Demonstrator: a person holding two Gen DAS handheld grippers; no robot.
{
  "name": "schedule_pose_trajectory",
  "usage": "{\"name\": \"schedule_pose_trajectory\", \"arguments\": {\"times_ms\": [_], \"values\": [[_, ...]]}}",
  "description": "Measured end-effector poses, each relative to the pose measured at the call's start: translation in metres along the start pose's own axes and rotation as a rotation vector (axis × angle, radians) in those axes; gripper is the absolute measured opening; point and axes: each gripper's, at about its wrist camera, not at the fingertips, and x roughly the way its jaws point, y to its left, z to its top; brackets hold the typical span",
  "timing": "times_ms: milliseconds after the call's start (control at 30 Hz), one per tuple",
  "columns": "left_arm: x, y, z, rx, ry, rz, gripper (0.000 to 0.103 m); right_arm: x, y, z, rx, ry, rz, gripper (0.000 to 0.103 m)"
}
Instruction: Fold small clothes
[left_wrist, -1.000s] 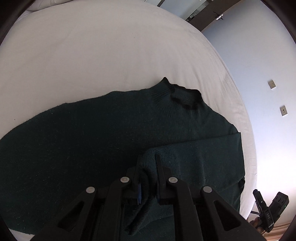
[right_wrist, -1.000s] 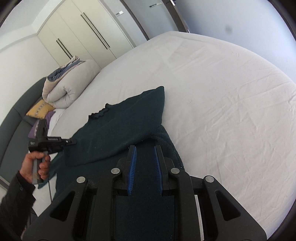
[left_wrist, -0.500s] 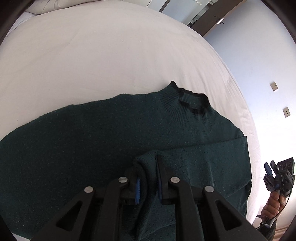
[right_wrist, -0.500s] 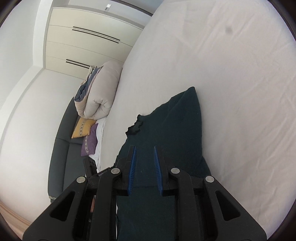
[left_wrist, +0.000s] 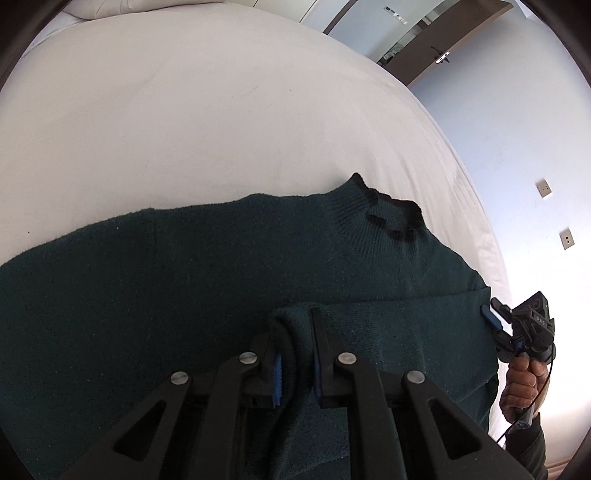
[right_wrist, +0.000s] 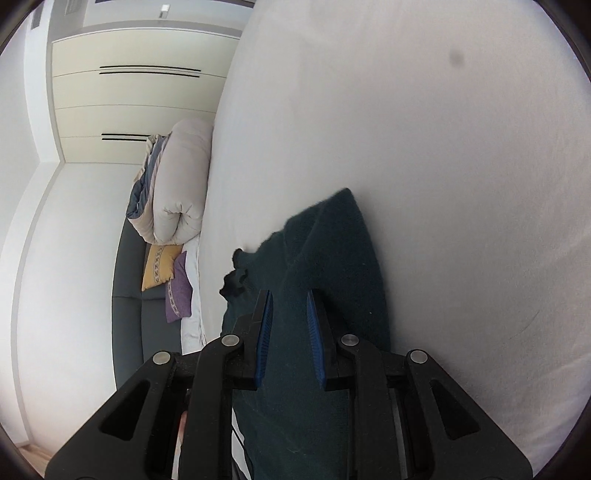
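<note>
Sweater (left_wrist: 184, 295) lies crosswise, collar (left_wrist: 391, 221) rightward; left gripper (left_wrist: 295, 354) pinches sleeve (left_wrist: 406, 332); right gripper (right_wrist: 289, 325) gapes.

white bed (left_wrist: 221, 110), rolled duvet (right_wrist: 177, 184), cushions (right_wrist: 159, 266), wardrobe (right_wrist: 140, 103)

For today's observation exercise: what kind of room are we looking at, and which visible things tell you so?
Most likely a bedroom. A dark green sweater lies on a wide white bed, a rolled duvet sits at its head, and built-in wardrobes line the far wall.
</note>
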Motion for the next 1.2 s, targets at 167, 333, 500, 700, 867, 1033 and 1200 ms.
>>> {"name": "schedule_pose_trajectory", "arguments": {"times_ms": [167,333,500,700,867,1033,1200], "values": [[0.001,0.005,0.000,-0.007,-0.010,-0.019,0.014,0.001,-0.017,-0.022,-0.021,0.063,0.056,0.018],[0.003,0.012,0.001,-0.035,-0.017,-0.052,0.015,-0.010,-0.025,-0.057,-0.025,0.118,0.063,0.018],[-0.012,0.021,-0.005,-0.122,-0.073,-0.091,0.035,-0.016,-0.024,-0.071,-0.040,0.096,0.065,0.014],[-0.107,0.041,-0.060,-0.218,-0.292,-0.133,0.100,-0.049,0.031,-0.097,-0.056,-0.021,0.099,0.018],[-0.190,0.113,-0.141,-0.376,-0.454,-0.169,0.100,-0.071,0.074,-0.162,-0.121,-0.018,0.206,0.018],[-0.238,0.225,-0.205,-0.715,-0.589,-0.197,0.100,-0.069,0.088,-0.224,-0.112,0.024,0.211,0.018],[-0.249,0.298,-0.229,-0.972,-0.690,-0.278,0.099,-0.061,0.095,-0.267,-0.083,0.031,0.191,0.018]]}}
